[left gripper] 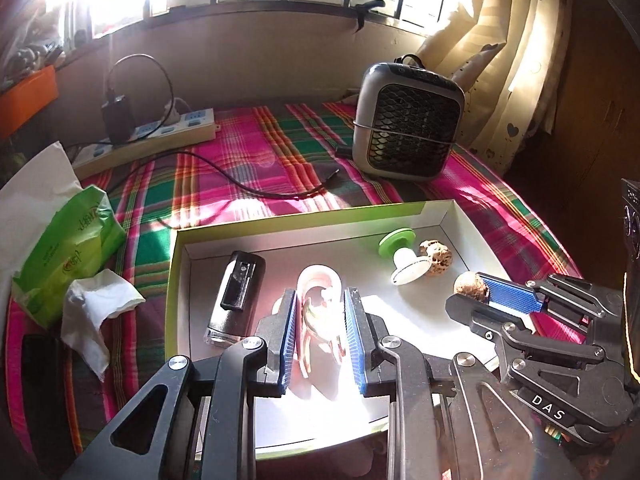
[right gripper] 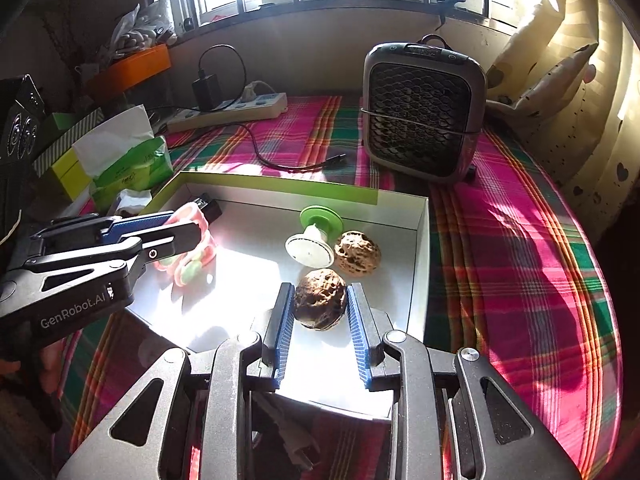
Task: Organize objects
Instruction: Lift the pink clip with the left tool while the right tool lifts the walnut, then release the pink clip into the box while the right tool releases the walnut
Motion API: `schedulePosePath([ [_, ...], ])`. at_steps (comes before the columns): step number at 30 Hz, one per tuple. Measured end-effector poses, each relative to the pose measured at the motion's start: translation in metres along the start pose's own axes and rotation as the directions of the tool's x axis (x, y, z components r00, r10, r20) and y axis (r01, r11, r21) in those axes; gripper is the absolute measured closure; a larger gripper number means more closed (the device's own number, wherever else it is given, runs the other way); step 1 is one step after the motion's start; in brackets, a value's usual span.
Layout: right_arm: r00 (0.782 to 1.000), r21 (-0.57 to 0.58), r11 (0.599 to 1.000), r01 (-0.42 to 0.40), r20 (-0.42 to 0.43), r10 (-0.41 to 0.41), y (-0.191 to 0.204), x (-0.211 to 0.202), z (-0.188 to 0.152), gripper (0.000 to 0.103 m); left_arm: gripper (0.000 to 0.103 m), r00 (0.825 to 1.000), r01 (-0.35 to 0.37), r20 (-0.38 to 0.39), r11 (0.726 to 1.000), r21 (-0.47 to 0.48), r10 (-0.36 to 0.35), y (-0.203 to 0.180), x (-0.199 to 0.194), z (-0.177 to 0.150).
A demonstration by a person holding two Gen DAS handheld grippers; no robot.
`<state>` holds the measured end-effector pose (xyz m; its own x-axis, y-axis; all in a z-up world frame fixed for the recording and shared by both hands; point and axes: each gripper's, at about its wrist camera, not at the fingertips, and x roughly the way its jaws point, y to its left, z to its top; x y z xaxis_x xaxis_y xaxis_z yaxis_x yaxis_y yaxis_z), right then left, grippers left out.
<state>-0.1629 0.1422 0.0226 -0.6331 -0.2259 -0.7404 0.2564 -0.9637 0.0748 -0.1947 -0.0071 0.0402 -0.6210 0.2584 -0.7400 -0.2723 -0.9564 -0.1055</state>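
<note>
1. Left gripper [left gripper: 320,300] is clamped on a pink clip [left gripper: 320,304], held over the box [left gripper: 280,224] floor, left-centre.
2. Right gripper [right gripper: 320,300] is closed on a walnut [right gripper: 320,298], near the box's right wall.
3. 2nd walnut [right gripper: 357,253] lies in the box, touching a green-white spool [right gripper: 314,238].
4. Black lighter [left gripper: 238,292] lies at the box's left side.
5. Box sits on a plaid cloth [left gripper: 260,152]; fan [left gripper: 408,120] behind it, tissue pack [left gripper: 68,240] to the left.
</note>
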Motion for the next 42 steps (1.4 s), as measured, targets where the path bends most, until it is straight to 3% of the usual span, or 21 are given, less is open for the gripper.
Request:
schedulePosePath([
  [20, 0.999, -0.046, 0.998, 0.039, -0.023, -0.04, -0.004, 0.021, 0.003, 0.075, 0.082, 0.998, -0.017, -0.052, 0.999, 0.029, 0.018, -0.007, 0.042, 0.016],
  [42, 0.998, -0.07, 0.996, 0.058, -0.017, -0.059, 0.001, 0.026, 0.006, 0.075, 0.081, 0.996, -0.015, -0.083, 1.0, 0.023, 0.017, -0.007, 0.052, 0.016],
])
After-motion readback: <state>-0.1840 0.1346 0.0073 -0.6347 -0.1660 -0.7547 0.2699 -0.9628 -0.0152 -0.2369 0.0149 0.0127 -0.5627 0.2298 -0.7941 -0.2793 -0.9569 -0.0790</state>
